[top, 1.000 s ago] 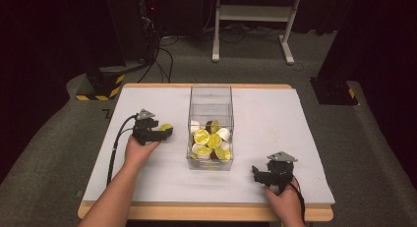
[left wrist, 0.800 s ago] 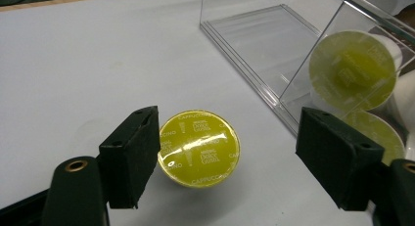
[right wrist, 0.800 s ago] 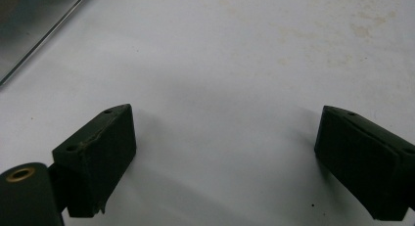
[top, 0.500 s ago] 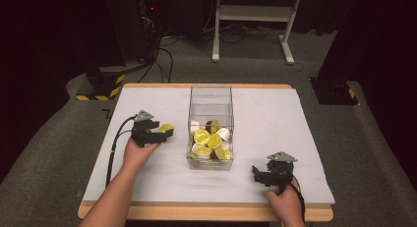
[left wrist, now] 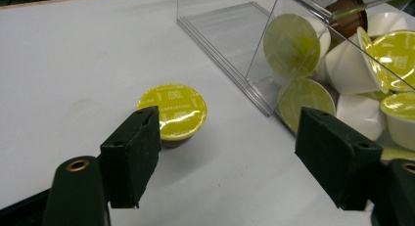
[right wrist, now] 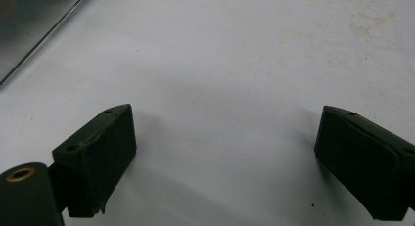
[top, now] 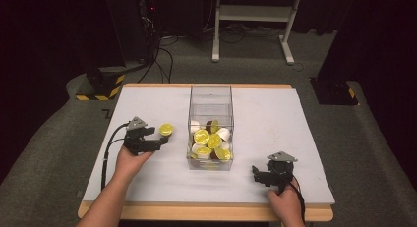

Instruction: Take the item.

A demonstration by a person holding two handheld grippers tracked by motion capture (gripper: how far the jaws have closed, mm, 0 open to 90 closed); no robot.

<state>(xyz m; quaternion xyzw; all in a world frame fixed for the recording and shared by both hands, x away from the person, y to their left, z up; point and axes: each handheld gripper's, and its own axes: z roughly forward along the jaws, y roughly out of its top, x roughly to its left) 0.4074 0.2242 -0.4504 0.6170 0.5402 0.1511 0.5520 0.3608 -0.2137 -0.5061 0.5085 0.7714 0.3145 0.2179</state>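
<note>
High view, near to far: the right gripper point(top: 259, 174) is resting near the front edge of the white table point(top: 305, 138), its jaws standing wide apart over bare surface and holding nothing (the right gripper view is confirming this). Farther in, the left gripper point(top: 158, 141) is pointing toward a single yellow-lidded capsule point(top: 166, 129) sitting lid-up on the table, well left of the clear box point(top: 210, 97). Compared with half a second and one second earlier, almost nothing is changing: both hands and the capsule are keeping their places, which suggests a pause, either just after setting the capsule down or just before taking it. In the left gripper view the jaws are spread wide and gripping nothing; the capsule point(left wrist: 172, 111) is lying just beyond the left jaw's tip, off the centre of the gap, so a grasp would probably call for a small sideways shift first. The left forearm is reaching in from the near edge, hand wrapped around the handle. Farthest, the box is holding a heap of yellow-lidded, white-bodied capsules and a brown one.
</note>
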